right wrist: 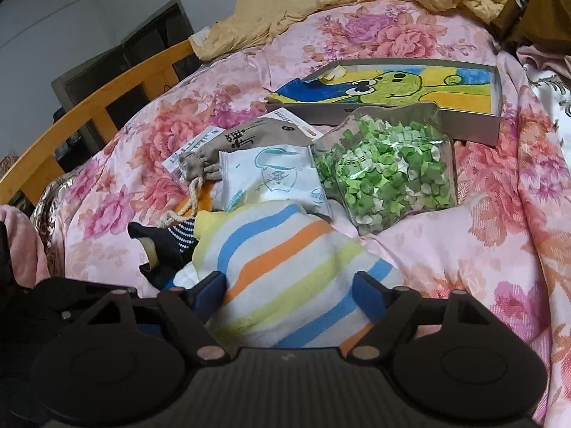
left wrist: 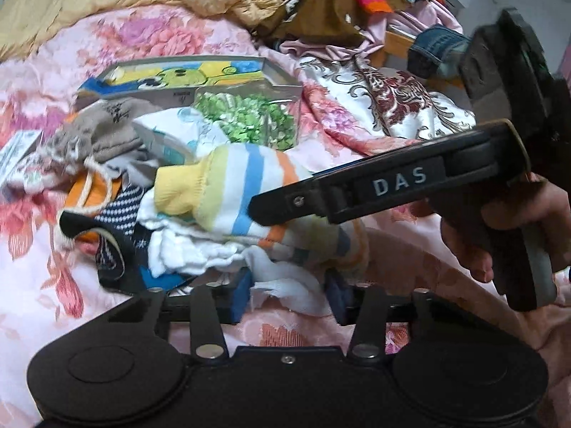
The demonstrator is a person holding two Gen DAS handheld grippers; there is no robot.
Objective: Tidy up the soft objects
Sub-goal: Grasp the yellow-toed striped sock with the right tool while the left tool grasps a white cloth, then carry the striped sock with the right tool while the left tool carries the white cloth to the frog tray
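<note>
From the left wrist view, the left gripper (left wrist: 289,294) sits low at the near edge of a heap of small soft things on a bed with a pink flowered bedspread (left wrist: 150,35). A scrap of white cloth (left wrist: 285,285) lies between its blue fingers (left wrist: 239,294), which stand close on either side of it; whether the pads actually press it I cannot tell. Just beyond lies a striped sock (left wrist: 228,192), banded yellow, blue and orange, on top of crumpled white fabric. The right gripper (left wrist: 260,210) reaches in from the right, held by a hand (left wrist: 499,235), its black finger lying across the sock's near end. Farther off are a clear bag of green paper bits (left wrist: 246,121), a frog picture in a shallow box (left wrist: 185,75) and a grey drawstring pouch (left wrist: 100,132) to the left.

From the right wrist view, the right gripper (right wrist: 289,299) has the striped sock (right wrist: 285,260) between its blue fingers (right wrist: 369,294), one on each side touching the fabric, the jaws fairly wide around its bulk. Beyond the sock lie a white wrapped packet (right wrist: 271,178), the bag of green paper bits (right wrist: 389,174) to the right, and the frog picture (right wrist: 392,85) at the far side. A wooden bed rail (right wrist: 96,92) runs along the left.
</note>
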